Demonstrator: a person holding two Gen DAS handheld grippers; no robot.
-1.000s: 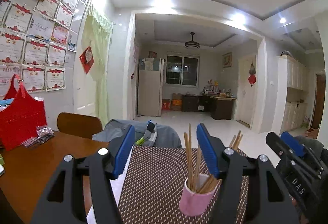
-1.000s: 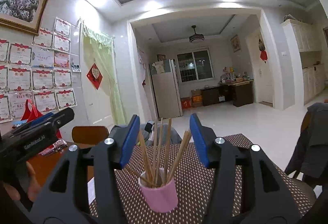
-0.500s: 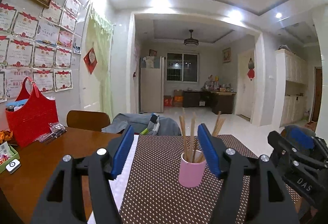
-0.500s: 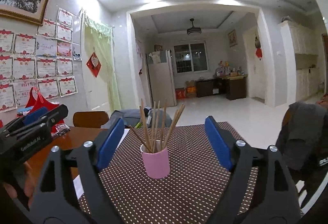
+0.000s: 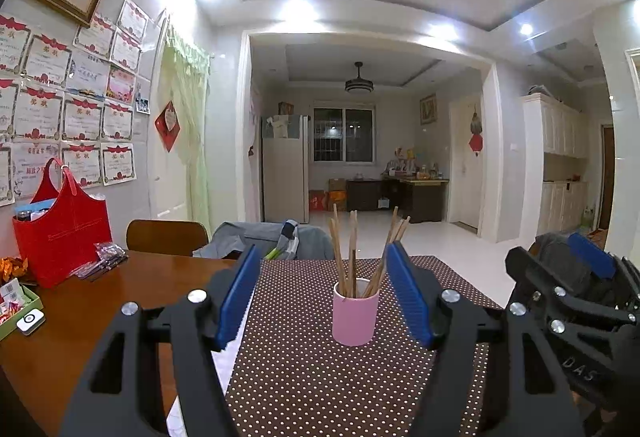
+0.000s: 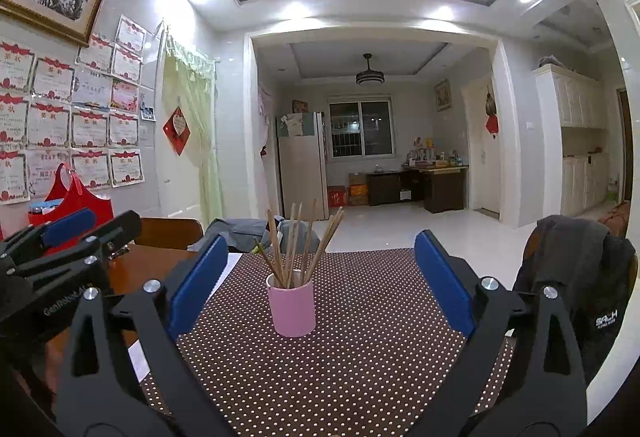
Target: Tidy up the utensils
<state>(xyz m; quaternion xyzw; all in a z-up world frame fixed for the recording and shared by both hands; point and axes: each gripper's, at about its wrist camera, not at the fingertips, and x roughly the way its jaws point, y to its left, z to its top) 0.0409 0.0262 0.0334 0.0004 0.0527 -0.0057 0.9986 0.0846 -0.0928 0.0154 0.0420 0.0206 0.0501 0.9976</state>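
Brown wood makes the surface, and a dark cloth with white dots covers its middle part. On this cloth a pink cup stands upright, and several wooden chopsticks lean out of it in different directions.

From the left tongs the cup is at 12 o'clock, a little toward 1; the blue pads are apart and hold nothing. The right tongs are wide apart too, with the cup at about 11 o'clock between the pads, touching neither.

At 9 o'clock a red bag stands near the wall with the certificates, and a small white device lies at the edge. A wooden chair and grey clothing are behind the surface. At 3 o'clock a dark jacket hangs on another chair.
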